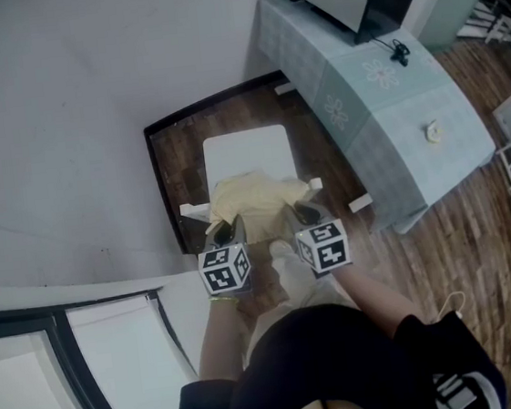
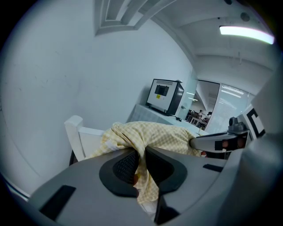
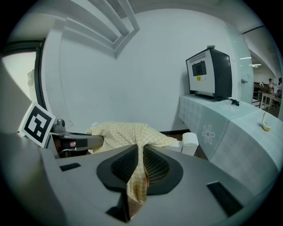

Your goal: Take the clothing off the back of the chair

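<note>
Left gripper point(image 2: 142, 164) and right gripper point(image 3: 140, 165), each clamped on the pale yellow checked cloth garment point(image 1: 250, 199), should lift evenly until it clears the back of the white wooden chair point(image 1: 248, 154).

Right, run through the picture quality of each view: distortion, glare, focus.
Head view: evenly lit, bent at the edges, sharp on the yellow garment. Left gripper view: fisheye with dark corners, ceiling light glaring. Right gripper view: same fisheye, no glare.

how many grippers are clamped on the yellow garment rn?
2. The left gripper pinches the yellow garment at its left end over the chair back; the right gripper pinches its right end. Both gripper views show cloth between closed jaws.
</note>
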A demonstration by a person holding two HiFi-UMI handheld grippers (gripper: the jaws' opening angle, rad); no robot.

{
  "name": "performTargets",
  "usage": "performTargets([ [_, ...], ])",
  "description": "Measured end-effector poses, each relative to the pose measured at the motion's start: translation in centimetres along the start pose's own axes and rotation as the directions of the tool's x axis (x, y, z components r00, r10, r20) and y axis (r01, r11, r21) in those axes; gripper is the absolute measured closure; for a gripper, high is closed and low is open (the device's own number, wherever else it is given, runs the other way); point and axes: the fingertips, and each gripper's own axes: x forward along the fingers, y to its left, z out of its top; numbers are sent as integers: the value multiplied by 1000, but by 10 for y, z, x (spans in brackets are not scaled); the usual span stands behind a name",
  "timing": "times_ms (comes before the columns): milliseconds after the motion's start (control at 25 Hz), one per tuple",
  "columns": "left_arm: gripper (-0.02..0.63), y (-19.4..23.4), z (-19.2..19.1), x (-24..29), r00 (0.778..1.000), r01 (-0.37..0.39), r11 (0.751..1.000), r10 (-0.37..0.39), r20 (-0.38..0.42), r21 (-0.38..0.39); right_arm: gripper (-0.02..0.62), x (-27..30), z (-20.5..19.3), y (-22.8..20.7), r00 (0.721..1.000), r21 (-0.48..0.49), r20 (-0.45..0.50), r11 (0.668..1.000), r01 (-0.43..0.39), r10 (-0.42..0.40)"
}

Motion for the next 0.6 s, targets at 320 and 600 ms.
performTargets([
  [320, 561, -12, 24, -19, 999, -8, 999, 5, 49, 49, 546, -17, 20, 6, 999, -27, 50, 1000, -5, 7],
  [600, 560, -22, 47, -38, 995, -12, 997, 5, 96, 74, 546, -33, 42, 12, 996, -60, 93, 998, -6, 12],
])
